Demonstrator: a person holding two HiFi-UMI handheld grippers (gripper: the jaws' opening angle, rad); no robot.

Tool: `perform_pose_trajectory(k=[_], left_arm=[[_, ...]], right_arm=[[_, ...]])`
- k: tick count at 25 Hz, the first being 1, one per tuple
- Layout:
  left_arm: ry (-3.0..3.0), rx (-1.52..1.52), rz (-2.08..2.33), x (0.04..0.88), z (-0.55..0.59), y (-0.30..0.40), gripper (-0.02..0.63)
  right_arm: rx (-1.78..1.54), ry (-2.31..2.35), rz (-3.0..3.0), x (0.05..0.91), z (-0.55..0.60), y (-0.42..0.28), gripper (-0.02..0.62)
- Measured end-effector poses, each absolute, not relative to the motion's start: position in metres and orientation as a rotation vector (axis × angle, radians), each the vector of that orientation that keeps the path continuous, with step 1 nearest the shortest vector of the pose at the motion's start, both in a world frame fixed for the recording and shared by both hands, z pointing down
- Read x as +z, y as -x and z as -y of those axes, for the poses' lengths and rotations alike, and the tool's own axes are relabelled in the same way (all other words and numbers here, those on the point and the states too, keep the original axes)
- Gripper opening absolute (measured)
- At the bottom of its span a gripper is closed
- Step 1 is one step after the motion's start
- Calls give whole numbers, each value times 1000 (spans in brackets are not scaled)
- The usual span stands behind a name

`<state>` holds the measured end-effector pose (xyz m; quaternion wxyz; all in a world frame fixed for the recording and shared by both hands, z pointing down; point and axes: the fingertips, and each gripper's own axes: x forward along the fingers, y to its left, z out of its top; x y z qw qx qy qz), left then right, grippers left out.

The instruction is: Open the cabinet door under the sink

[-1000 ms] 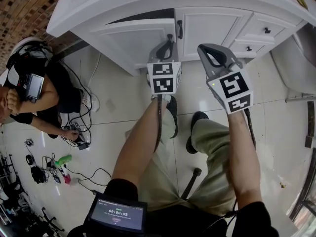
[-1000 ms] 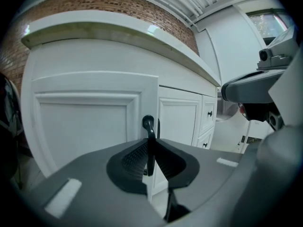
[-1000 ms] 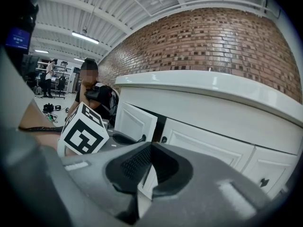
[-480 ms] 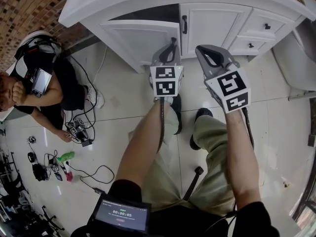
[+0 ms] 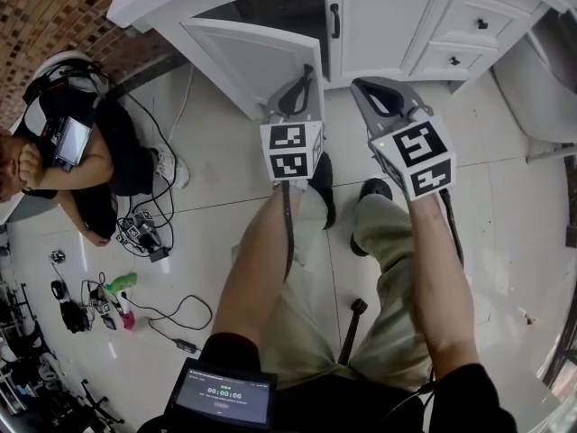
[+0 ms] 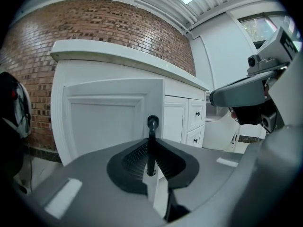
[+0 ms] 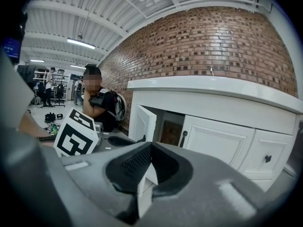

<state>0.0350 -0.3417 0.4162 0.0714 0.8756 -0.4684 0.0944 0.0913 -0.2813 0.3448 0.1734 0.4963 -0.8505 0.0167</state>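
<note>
2 tools reach toward a white vanity cabinet (image 5: pixel 388 25) that runs along the top of the head view. The left tool (image 5: pixel 302 79), at centre frame, is clenched on the thin black bar handle (image 5: pixel 310 67) of the white panelled cabinet door (image 5: pixel 248 57). In the left gripper view the handle (image 6: pixel 152 126) stands upright between that tool's ribbed pads (image 6: pixel 135 157), which press on its sides, and the door panel (image 6: pixel 106 122) fills the left half of the frame behind it.

The door stands swung out from the cabinet front. Its hinged edge is at upper left and its handle edge is toward the tool, which leaves a dark opening (image 5: pixel 275 12) above it. The right gripper view looks into this opening (image 7: pixel 168 126) past the door's free edge. A brownish back shows there, and what lies inside cannot be made out.

The right tool (image 5: pixel 365 88), just right of the left one, is clear of the cabinet. Its jaws are closed together with nothing between them.

Right of the opening, a neighbouring door (image 5: pixel 379 21) with its own black handle (image 5: pixel 334 21) sits shut, and 2 small drawers (image 5: pixel 455 59) lie at far right. A person (image 5: pixel 77 152) sits on the white tiled floor (image 5: pixel 207 224) at left, beside black cables (image 5: pixel 149 242).
</note>
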Motion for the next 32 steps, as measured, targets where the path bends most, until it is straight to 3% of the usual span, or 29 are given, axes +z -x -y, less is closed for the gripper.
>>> perform_pose_trajectory(k=[20, 32], left_arm=[[-2578, 303, 1599, 419, 270, 73, 51], [-2467, 279, 1773, 415, 264, 140, 34]], right_arm=[[143, -1328, 2452, 375, 236, -14, -8], [179, -1380, 2435, 375, 243, -13, -8]])
